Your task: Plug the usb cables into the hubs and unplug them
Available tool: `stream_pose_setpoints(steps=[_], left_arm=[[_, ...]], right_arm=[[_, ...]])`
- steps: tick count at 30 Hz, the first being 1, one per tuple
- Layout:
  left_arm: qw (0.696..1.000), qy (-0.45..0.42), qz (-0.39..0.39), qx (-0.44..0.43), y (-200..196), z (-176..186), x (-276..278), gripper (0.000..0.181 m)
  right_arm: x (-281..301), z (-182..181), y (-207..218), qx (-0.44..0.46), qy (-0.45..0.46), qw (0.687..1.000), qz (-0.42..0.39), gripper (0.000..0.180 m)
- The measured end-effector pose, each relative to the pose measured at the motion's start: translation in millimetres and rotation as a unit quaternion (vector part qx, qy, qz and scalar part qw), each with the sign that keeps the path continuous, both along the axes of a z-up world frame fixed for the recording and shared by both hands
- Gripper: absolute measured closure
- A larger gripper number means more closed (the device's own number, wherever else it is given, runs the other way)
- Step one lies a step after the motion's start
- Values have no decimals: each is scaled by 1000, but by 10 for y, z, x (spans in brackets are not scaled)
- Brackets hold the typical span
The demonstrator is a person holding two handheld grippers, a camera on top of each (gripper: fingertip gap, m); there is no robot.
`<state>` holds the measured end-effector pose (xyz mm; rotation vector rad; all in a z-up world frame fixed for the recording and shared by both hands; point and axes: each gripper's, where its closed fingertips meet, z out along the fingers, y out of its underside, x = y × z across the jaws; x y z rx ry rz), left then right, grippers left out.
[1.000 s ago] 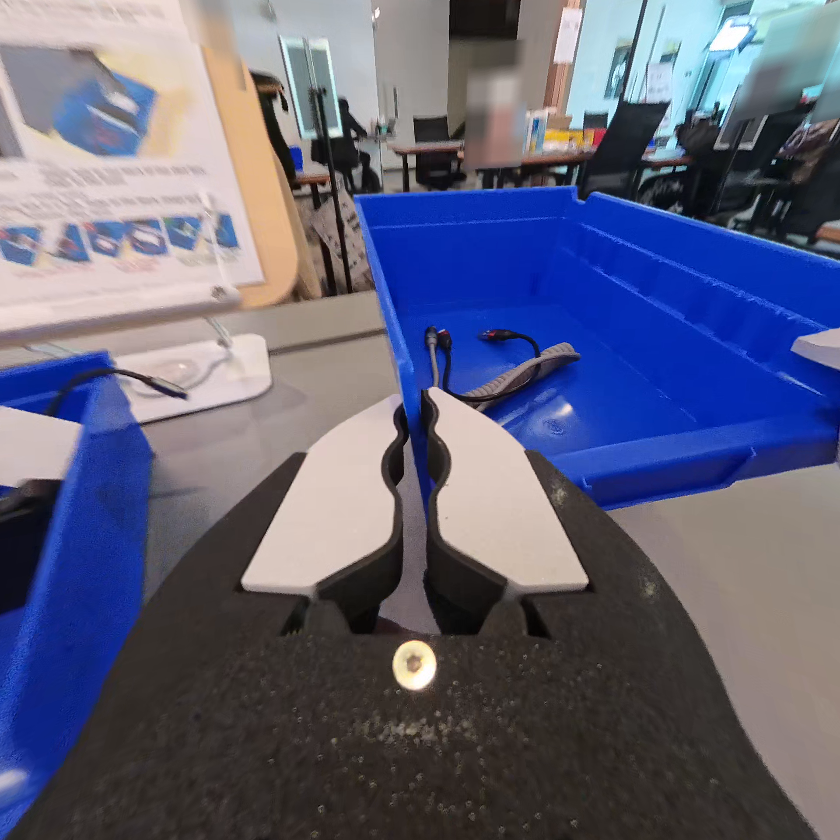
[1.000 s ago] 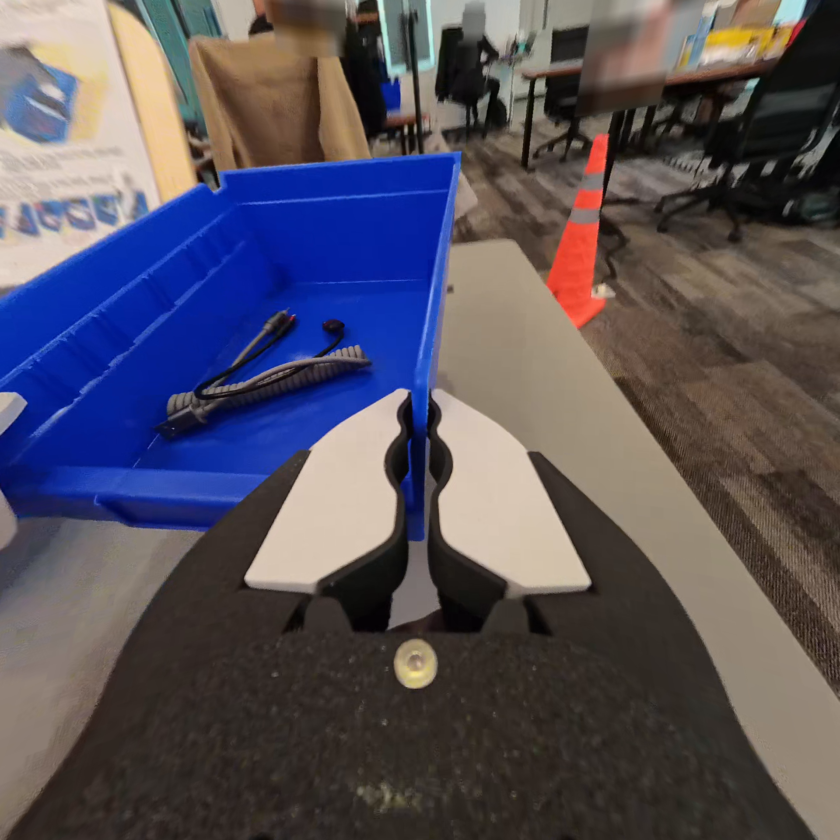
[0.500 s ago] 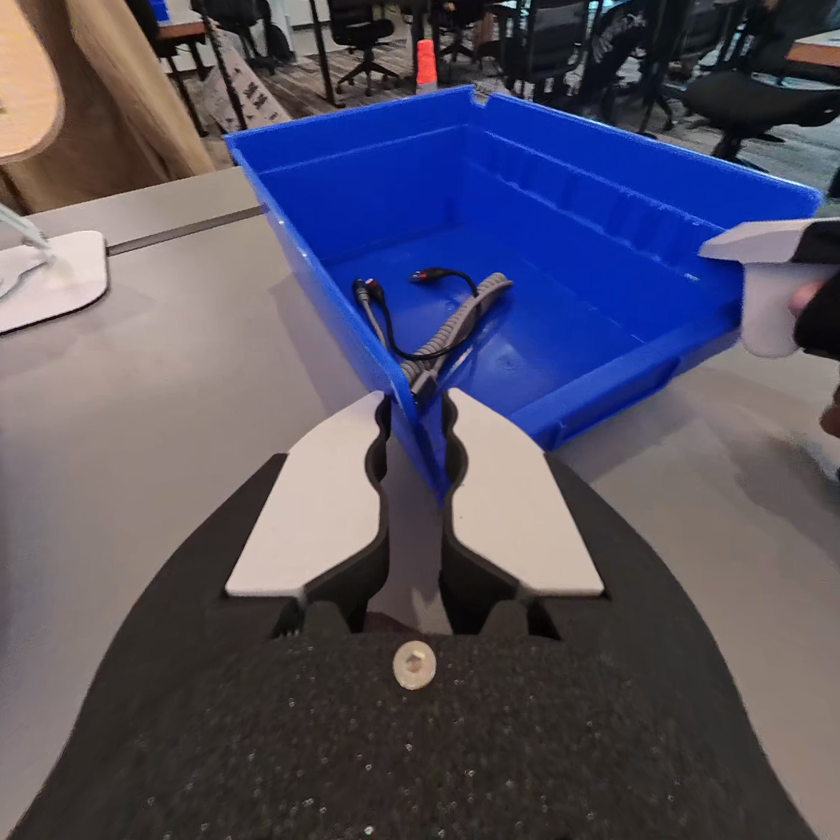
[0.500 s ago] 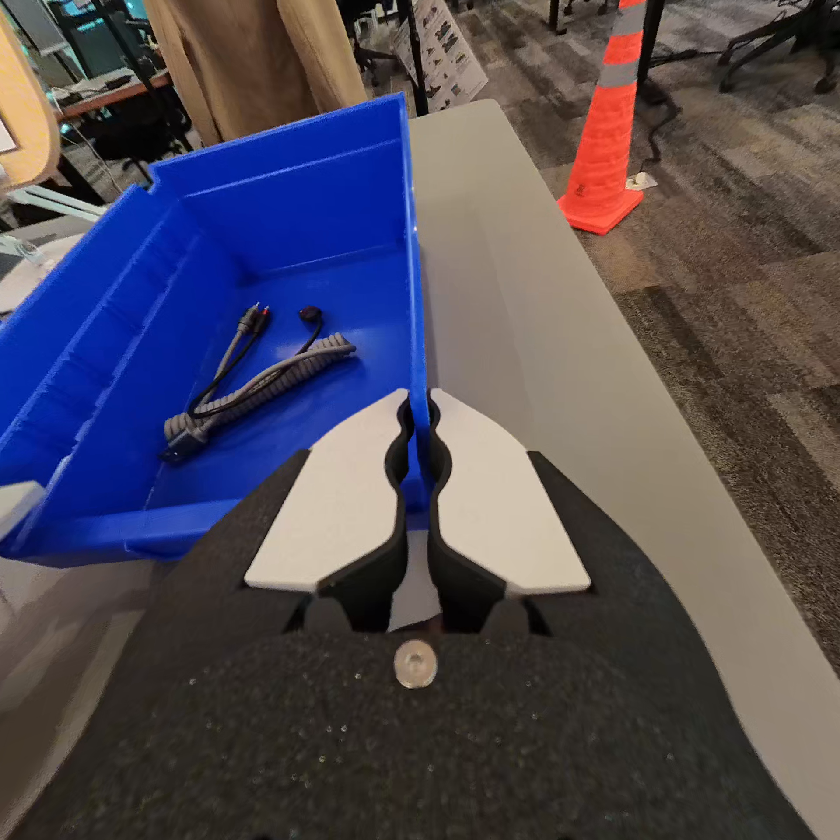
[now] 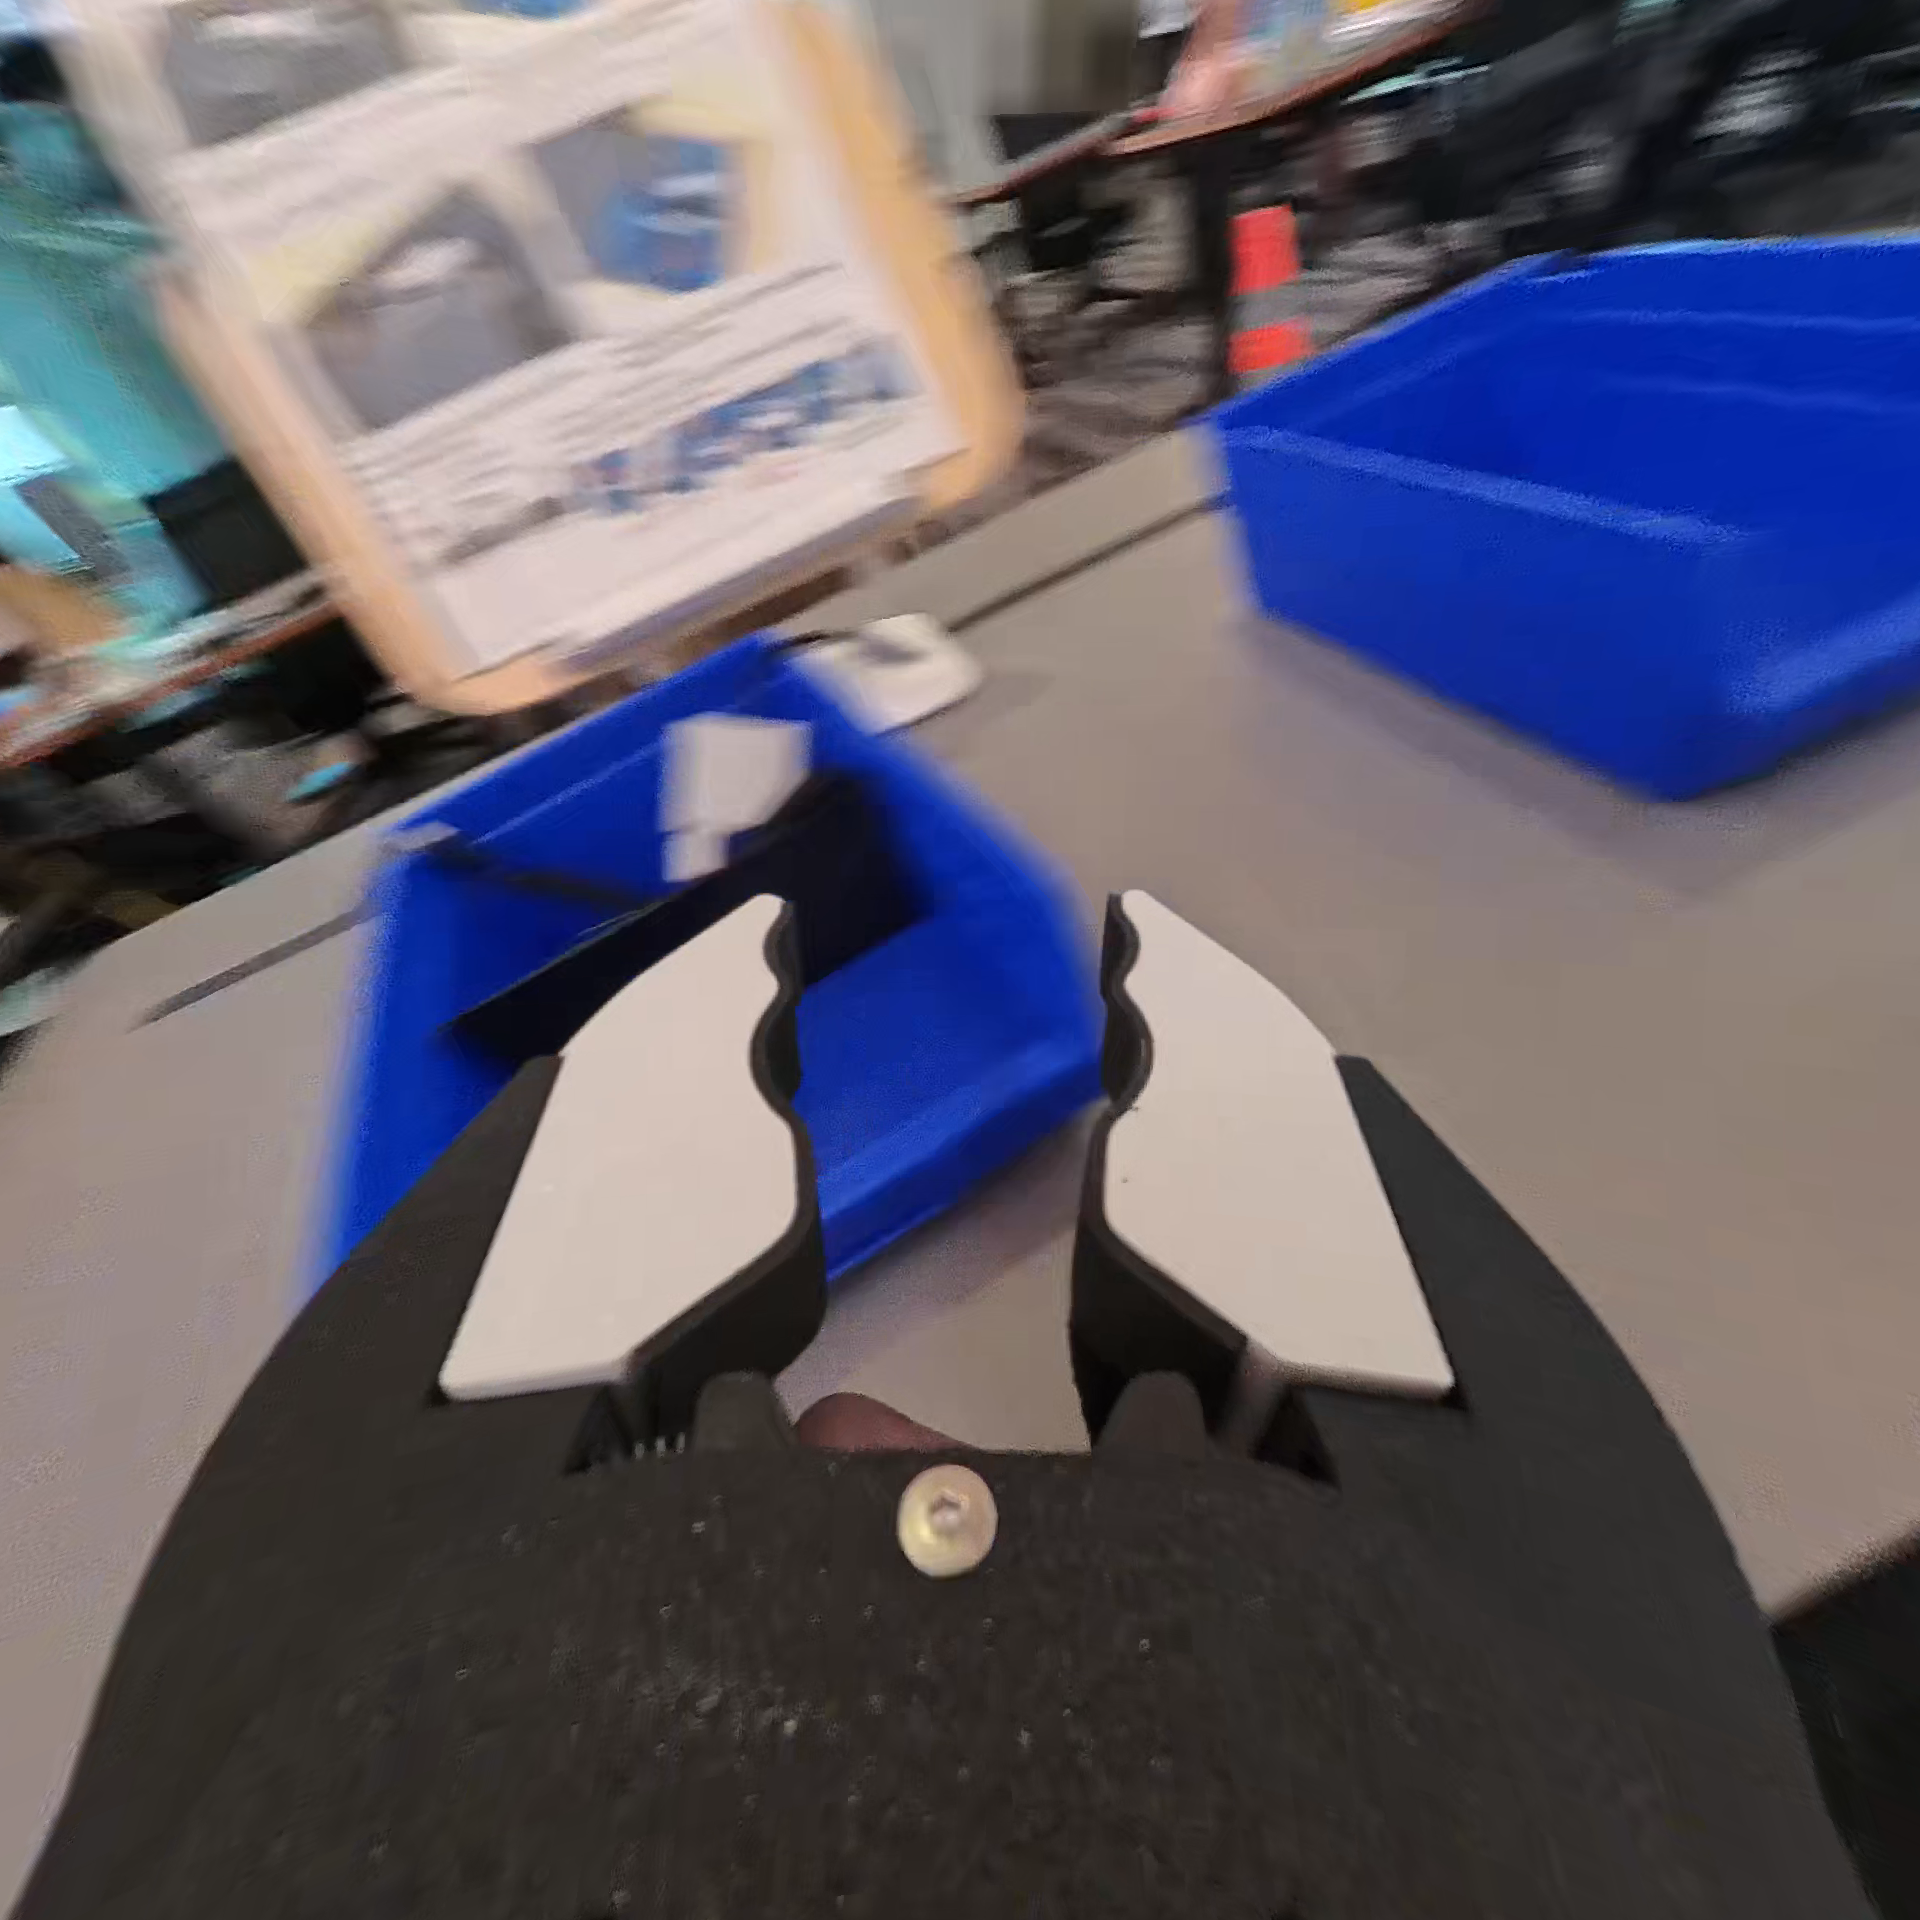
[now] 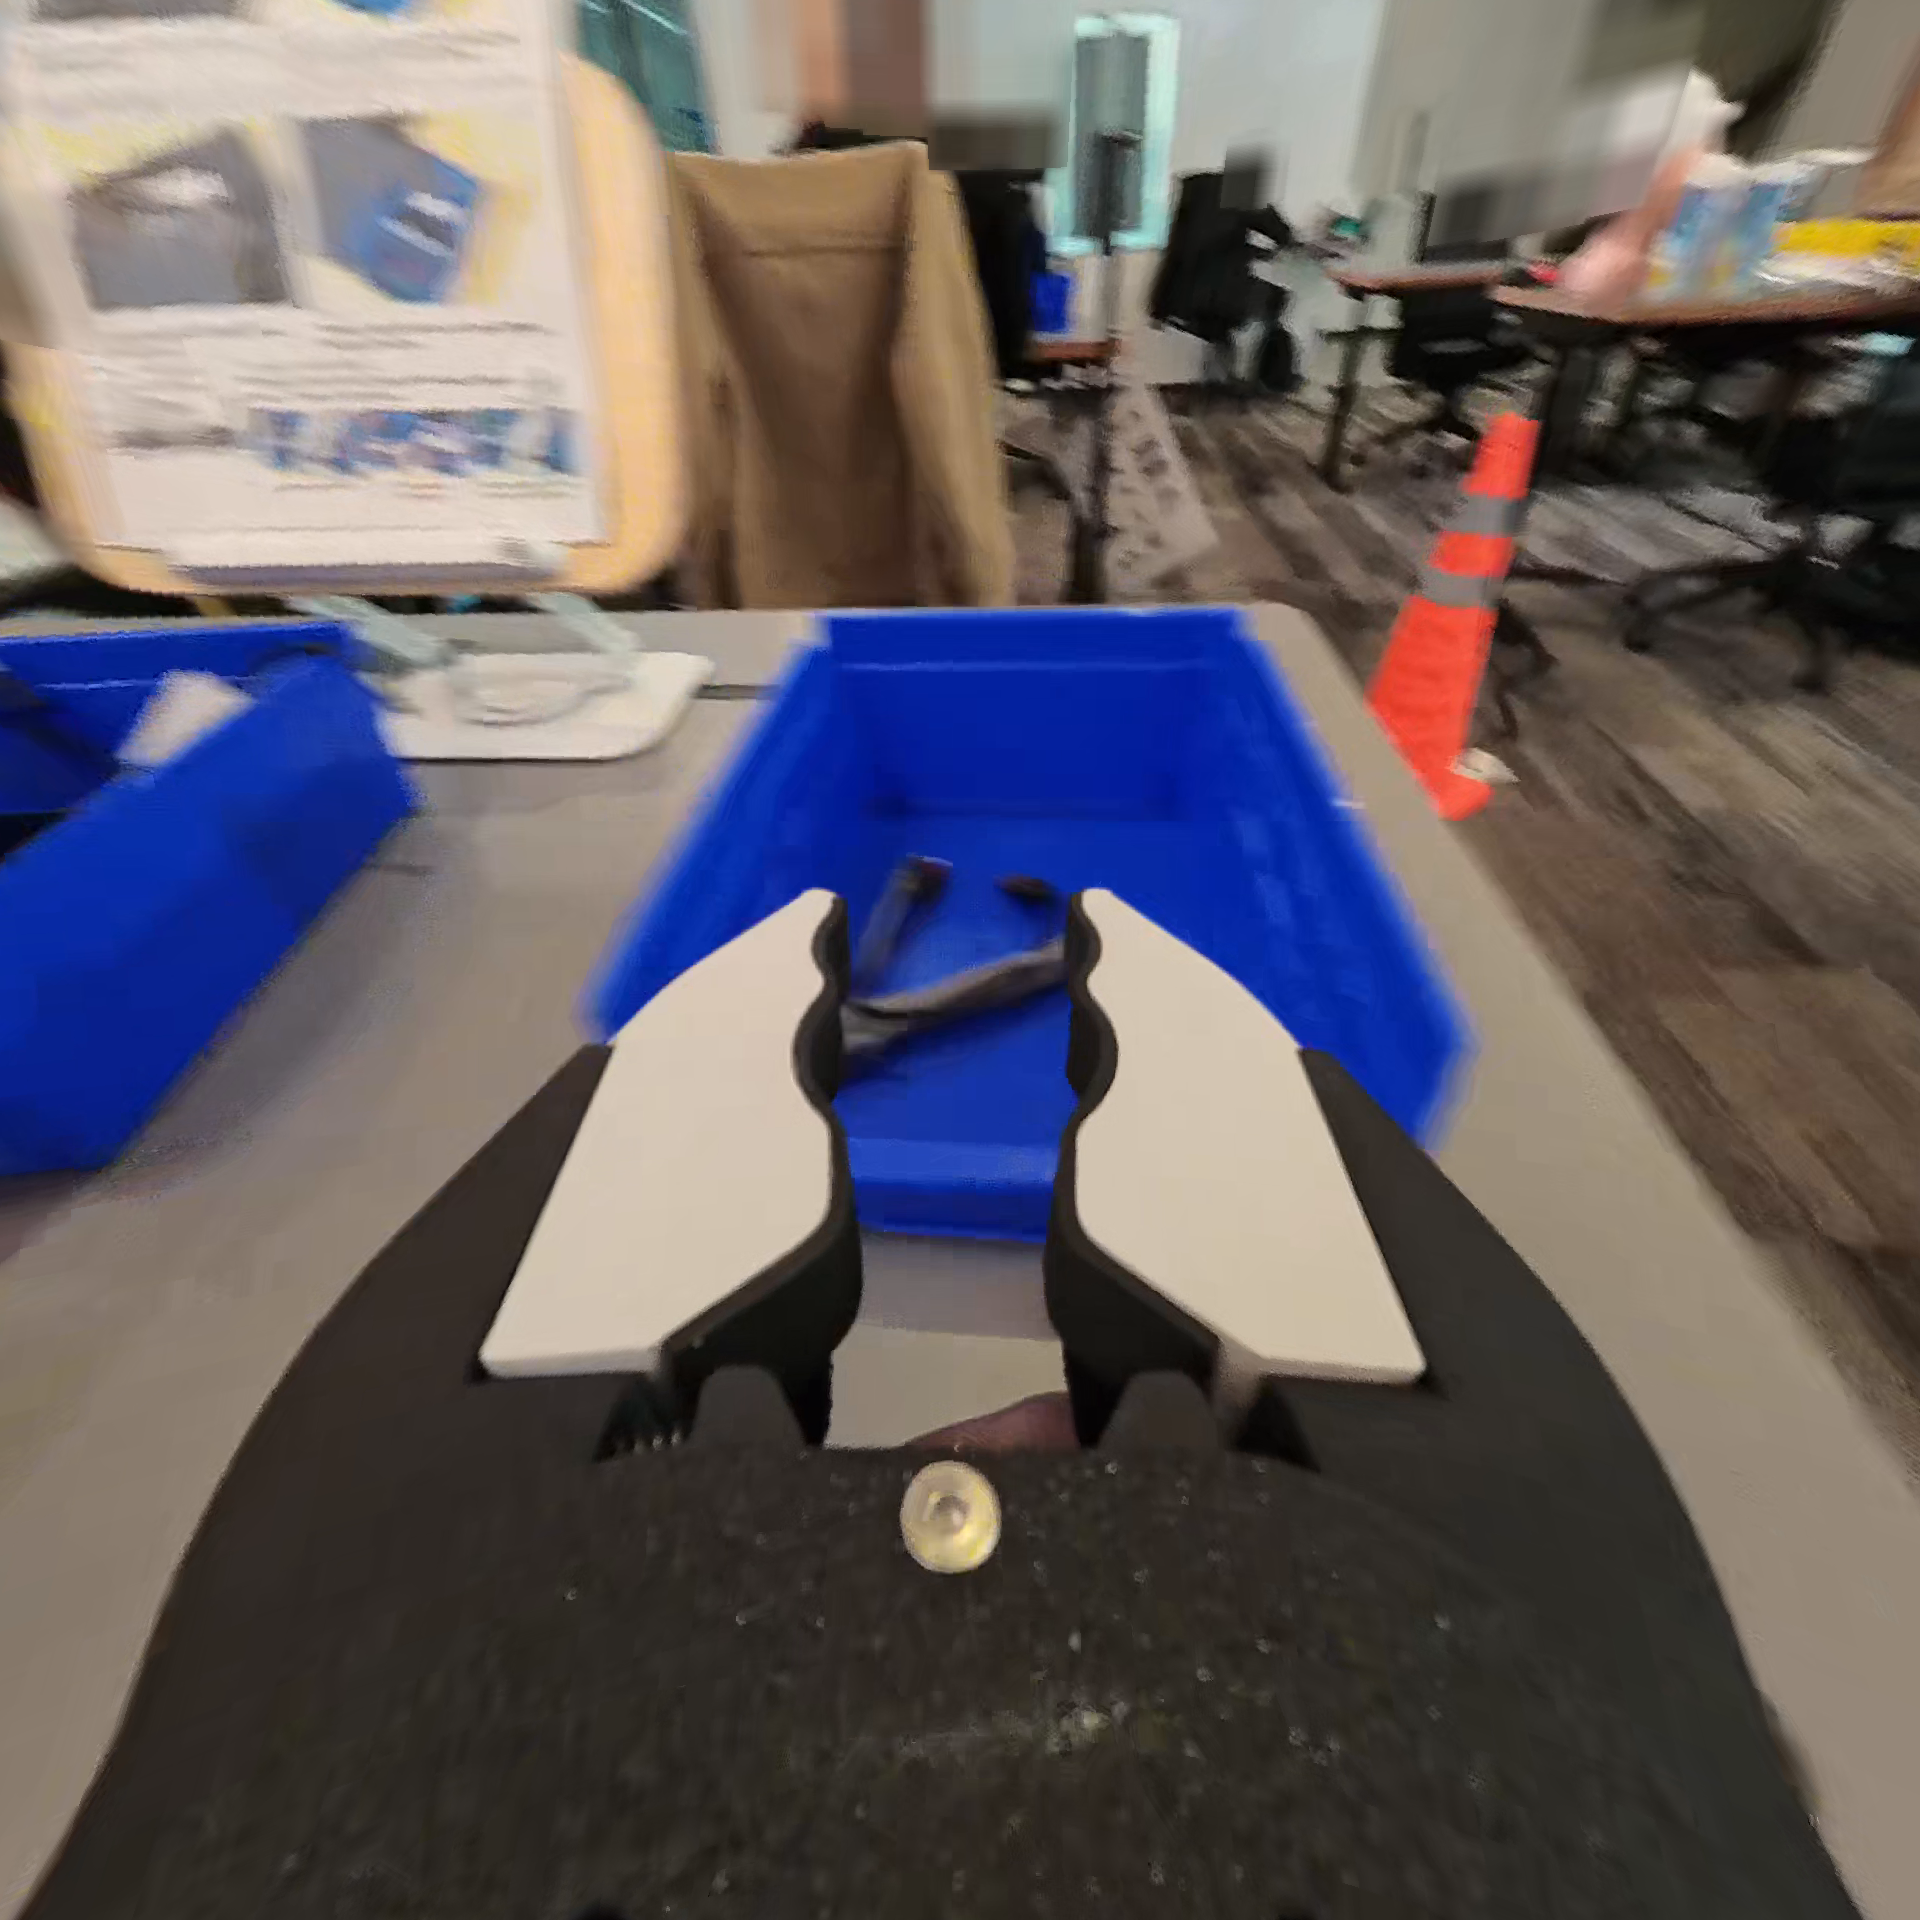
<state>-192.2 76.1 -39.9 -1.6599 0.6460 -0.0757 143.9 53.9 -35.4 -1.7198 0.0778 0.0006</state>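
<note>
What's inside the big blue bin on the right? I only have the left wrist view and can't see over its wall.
Observer: The right wrist view looks straight into the large blue bin. A grey coiled cable lies on its floor.
Operator: Any plugs visible on it?
Observer: Dark connector ends lie towards the far wall, loose. The picture is too blurred to tell their type.
Operator: Right gripper state?
Observer: The right gripper is open and empty. It points at the bin, and the cable shows between its fingers.
</note>
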Motion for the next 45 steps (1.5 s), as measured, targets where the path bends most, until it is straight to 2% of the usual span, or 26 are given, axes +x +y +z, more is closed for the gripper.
stream_pose_setpoints(steps=[2, 4, 7, 9, 12, 13, 14, 15, 18, 21, 26, 34, 42, 45], left_arm=[[996, -10, 92, 14, 135, 43, -850, 126], [987, -39, 153, -12, 275, -95, -1482, 126], [978, -74, 179, -77, 494, -400, -1877, 121], [974, -104, 162, -117, 619, -567, -1868, 120], [973, -108, 140, -151, 745, -737, -1749, 121], [973, -100, 141, -152, 785, -775, -1738, 130], [973, -96, 140, -158, 815, -819, -1728, 158], [972, -101, 129, -165, 830, -840, -1692, 175], [976, -89, 128, -154, 861, -816, -1727, 176], [978, -81, 139, -129, 864, -715, -1902, 177], [976, -90, 161, -119, 963, -589, -2585, 178], [972, -88, 175, -125, 1165, -682, -3621, 179], [965, -137, 181, -133, 1270, -810, -4074, 178], [965, -145, 177, -132, 1300, -806, -4115, 177]], right_arm=[[-736, 108, 53, 24, 37, 996, 81, 142], [-1548, 10, 128, 13, 72, 984, 162, 140], [-2512, -364, 329, -42, 53, 974, 215, 139], [-2924, -526, 470, -63, 44, 972, 220, 140], [-3131, -646, 710, -74, 36, 980, 181, 141], [-3135, -694, 793, -81, 29, 983, 162, 143], [-3146, -769, 865, -96, 20, 984, 150, 154], [-3165, -855, 924, -114, 12, 983, 144, 165], [-3201, -923, 994, -125, -4, 985, 123, 173], [-3363, -845, 993, -117, 0, 988, 100, 175], [-4063, -831, 1032, -99, 5, 988, 122, 173], [-5111, -880, 1164, -106, -30, 984, 144, 171], [-5578, -906, 1214, -113, -3, 981, 156, 167], [-5661, -897, 1219, -104, -4, 979, 176, 157]])
